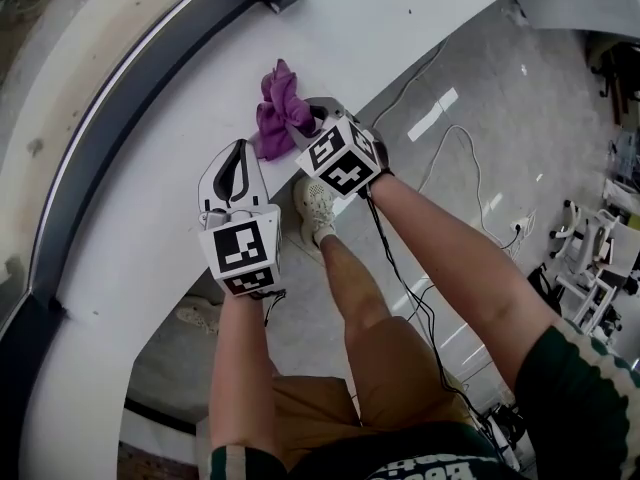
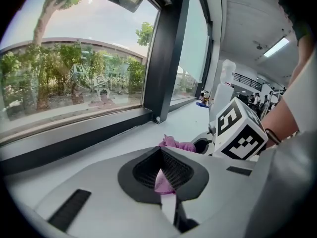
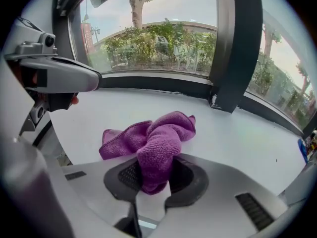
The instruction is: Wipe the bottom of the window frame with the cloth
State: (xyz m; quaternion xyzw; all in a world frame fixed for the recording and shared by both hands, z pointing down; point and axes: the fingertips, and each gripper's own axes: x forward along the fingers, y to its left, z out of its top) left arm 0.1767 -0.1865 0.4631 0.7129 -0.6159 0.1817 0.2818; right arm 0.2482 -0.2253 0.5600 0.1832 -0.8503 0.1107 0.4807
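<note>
Jaws of right gripper (image 3: 156, 176) clamp purple cloth (image 3: 148, 138) on white sill (image 3: 237, 138).

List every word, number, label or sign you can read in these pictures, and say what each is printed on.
No text can be read.
The marker cube on the left gripper and the marker cube on the right gripper: black-and-white square patterns, no letters.
The shirt print, at the bottom edge of the head view: white letters, cut off and blurred, not readable.
The purple cloth: no label shows.

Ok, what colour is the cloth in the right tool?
The cloth is plain purple, with no pattern; the right gripper view shows it best.
</note>
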